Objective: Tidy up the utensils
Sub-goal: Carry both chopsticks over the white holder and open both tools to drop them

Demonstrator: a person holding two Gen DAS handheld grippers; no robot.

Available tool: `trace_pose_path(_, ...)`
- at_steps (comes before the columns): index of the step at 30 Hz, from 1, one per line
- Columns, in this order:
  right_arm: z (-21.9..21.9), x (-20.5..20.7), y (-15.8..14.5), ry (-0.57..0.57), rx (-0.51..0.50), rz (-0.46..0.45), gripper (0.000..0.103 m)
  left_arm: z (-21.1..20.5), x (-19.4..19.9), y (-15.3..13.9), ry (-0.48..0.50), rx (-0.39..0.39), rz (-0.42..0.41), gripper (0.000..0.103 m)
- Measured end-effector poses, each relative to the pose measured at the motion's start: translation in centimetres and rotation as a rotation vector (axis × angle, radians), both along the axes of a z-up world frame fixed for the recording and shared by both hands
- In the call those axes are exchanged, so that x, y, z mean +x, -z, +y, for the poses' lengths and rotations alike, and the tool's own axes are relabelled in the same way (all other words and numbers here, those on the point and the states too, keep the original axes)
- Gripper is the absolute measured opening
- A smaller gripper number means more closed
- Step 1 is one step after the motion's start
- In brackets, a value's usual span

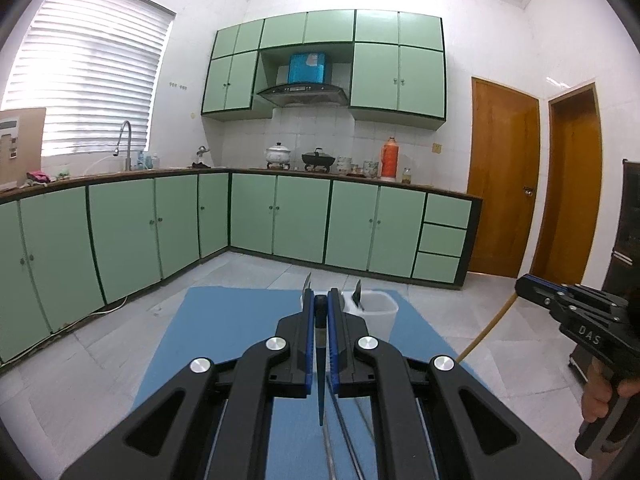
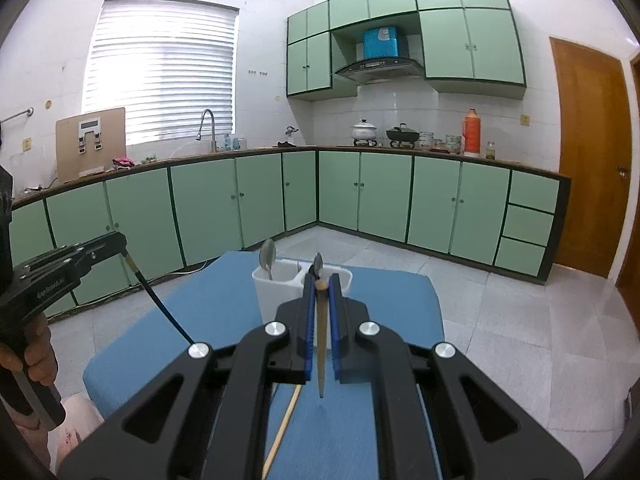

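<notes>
My left gripper (image 1: 320, 296) is shut on a dark chopstick (image 1: 320, 360) that hangs tip-down between its blue pads. My right gripper (image 2: 321, 280) is shut on a wooden chopstick (image 2: 321, 340) in the same way. Both are held above a blue table (image 1: 224, 328). Just beyond the fingertips stands a white two-compartment holder (image 2: 280, 292) with a spoon (image 2: 267, 256) in the left cell and another spoon (image 2: 318, 264) by the divider. The right wrist view shows the left gripper (image 2: 122, 242) at left with its dark chopstick (image 2: 160, 304). In the left wrist view, the right gripper (image 1: 520, 286) is at right.
A second wooden chopstick (image 2: 284, 424) and thin metal sticks (image 1: 344, 440) lie on the blue table below the grippers. A hand (image 2: 36, 356) holds the left gripper's handle. Green cabinets (image 1: 300, 220) line the far walls across a tiled floor, and wooden doors (image 1: 500, 176) stand at right.
</notes>
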State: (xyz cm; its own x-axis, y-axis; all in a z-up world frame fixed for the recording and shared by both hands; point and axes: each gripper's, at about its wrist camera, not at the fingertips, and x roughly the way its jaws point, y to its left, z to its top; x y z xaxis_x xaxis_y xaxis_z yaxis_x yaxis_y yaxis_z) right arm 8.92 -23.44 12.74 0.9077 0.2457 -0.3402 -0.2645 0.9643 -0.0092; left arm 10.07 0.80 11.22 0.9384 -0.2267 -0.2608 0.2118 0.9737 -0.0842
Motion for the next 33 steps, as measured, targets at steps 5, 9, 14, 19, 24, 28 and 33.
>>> trace_pose_path(5,0.1,0.9,-2.6,-0.017,-0.007,-0.033,0.006,-0.3,0.8,-2.1,0.013,-0.009,-0.037,0.006)
trace_pose_path(9,-0.2,1.5,-5.3,-0.025,0.002,-0.080,0.006,-0.6,1.5,-4.5,0.023,-0.024,-0.092,0.006)
trace_pose_path(14,-0.2,3.5,-9.1,-0.037,0.021,-0.135,0.006,-1.5,3.1,-7.9,0.018,-0.033,-0.177,0.006)
trace_pose_path(19,0.6,7.1,-10.0,-0.030,0.001,-0.146,0.006,-2.9,6.2,-9.0,0.002,-0.024,-0.218,0.006)
trace_pose_path(24,1.2,11.5,-8.2,-0.012,-0.007,-0.093,0.006,-3.9,10.8,-7.6,-0.003,-0.025,-0.175,0.006)
trace_pose_path(28,1.2,14.6,-5.5,-0.015,0.020,-0.028,0.006,-4.5,14.6,-5.2,-0.004,-0.016,-0.107,0.006)
trace_pose_path(33,1.3,17.3,-2.5,-0.003,0.035,0.037,0.006,-4.8,17.9,-2.6,-0.015,-0.002,-0.046,0.006)
